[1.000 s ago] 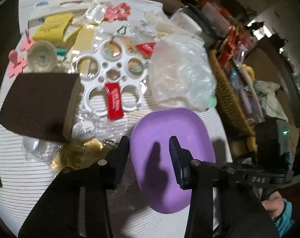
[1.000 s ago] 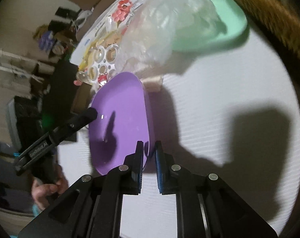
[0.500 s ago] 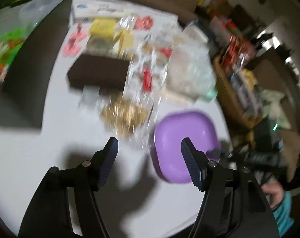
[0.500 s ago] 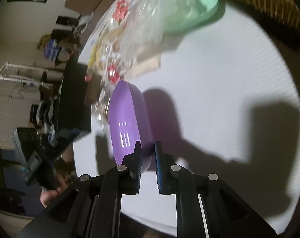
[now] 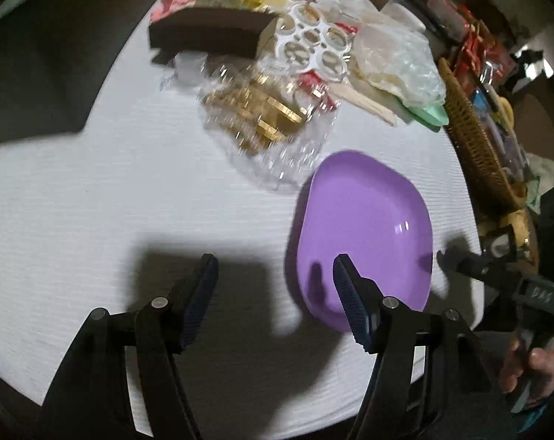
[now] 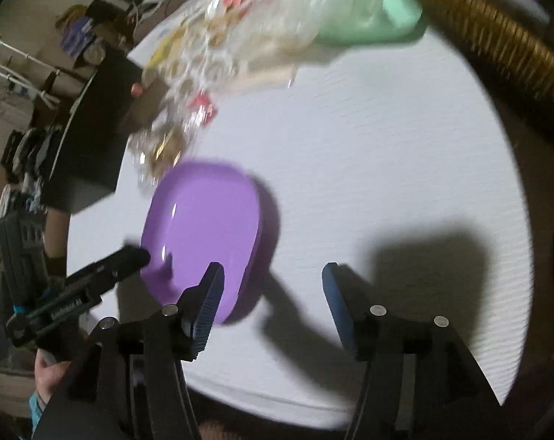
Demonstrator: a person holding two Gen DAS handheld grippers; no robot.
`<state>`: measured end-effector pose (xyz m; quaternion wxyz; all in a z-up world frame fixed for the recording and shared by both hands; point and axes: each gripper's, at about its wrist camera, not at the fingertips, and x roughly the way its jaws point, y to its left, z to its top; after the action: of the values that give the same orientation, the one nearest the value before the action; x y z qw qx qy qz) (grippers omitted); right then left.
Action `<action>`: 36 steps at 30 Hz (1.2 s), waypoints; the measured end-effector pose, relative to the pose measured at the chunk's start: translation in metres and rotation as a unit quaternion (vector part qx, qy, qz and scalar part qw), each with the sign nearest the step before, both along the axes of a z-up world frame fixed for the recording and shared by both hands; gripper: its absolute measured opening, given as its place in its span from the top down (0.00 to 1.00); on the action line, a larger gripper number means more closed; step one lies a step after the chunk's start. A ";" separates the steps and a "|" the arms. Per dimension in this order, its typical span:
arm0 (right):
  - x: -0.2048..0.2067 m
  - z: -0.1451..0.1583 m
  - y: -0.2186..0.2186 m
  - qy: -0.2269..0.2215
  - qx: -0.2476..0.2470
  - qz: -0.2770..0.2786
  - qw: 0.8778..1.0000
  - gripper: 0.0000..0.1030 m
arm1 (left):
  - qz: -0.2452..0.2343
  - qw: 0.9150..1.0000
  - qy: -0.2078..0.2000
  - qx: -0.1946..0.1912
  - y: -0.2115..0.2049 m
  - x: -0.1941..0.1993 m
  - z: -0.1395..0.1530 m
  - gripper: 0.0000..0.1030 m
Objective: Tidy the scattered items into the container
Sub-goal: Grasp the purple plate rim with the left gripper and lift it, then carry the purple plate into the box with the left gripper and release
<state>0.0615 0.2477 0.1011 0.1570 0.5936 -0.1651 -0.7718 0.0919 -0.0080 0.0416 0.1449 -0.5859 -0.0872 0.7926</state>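
Both grippers hang over the white table (image 5: 93,190), pointing steeply down.

Left gripper (image 5: 273,282): jaws apart, nothing between the pads. Its right-hand finger (image 5: 350,300) overlaps the near edge of the purple dish (image 5: 365,220) in the left wrist view; I cannot tell whether it touches.

Right gripper (image 6: 273,293): jaws are opening, with only bare table and shadow between them. The dish (image 6: 203,220) lies just left of its left finger (image 6: 207,300) in the right wrist view, free of the pads.

The purple dish sits flat on the table near its front edge, hollow side up, with nothing inside.

Scattered items lie beyond the dish: a clear bag of gold pieces (image 5: 262,117) just past its far rim, a white holed tray (image 5: 310,44), a dark brown box (image 5: 207,33) and a crumpled clear plastic bag (image 5: 398,62) over a mint green dish (image 5: 434,115). A wicker basket (image 5: 475,139) stands at the table's right edge.
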 end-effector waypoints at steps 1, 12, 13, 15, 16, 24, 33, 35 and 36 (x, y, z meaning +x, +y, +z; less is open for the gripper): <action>-0.002 0.001 -0.002 0.001 -0.002 0.006 1.000 0.43 | -0.006 1.000 0.006 -0.006 0.003 -0.003 0.002 0.40; 0.007 0.007 -0.044 0.029 0.053 0.082 0.995 0.82 | -0.061 0.998 -0.007 -0.006 0.025 -0.004 0.018 0.75; 0.009 0.018 -0.044 0.039 0.051 0.084 0.994 0.83 | -0.062 0.998 -0.006 0.003 0.020 -0.002 0.027 0.76; 0.012 0.043 -0.045 0.061 0.044 0.090 0.993 0.83 | -0.066 0.998 0.012 0.008 0.011 0.005 0.052 0.75; 0.012 0.056 -0.050 0.072 0.042 0.094 0.992 0.83 | -0.067 0.997 0.023 0.008 0.007 0.006 0.063 0.75; -0.043 0.154 -0.152 0.160 0.024 0.183 0.970 0.81 | -0.025 0.995 0.098 -0.006 -0.094 -0.037 0.168 0.75; -0.149 0.144 -0.322 0.138 0.036 0.275 0.951 0.81 | 0.049 0.997 0.038 -0.039 -0.241 -0.153 0.151 0.71; -0.161 0.121 -0.349 0.118 0.050 0.291 0.948 0.81 | 0.055 0.997 0.006 -0.046 -0.260 -0.166 0.127 0.71; -0.164 0.111 -0.359 0.111 0.059 0.296 0.947 0.81 | 0.054 0.997 -0.008 -0.050 -0.264 -0.172 0.115 0.71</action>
<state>-0.1027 -0.1108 0.2123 0.3606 0.5346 0.0823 -0.7599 -0.0798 -0.2719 0.1565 0.0719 -0.5932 -0.0806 0.7978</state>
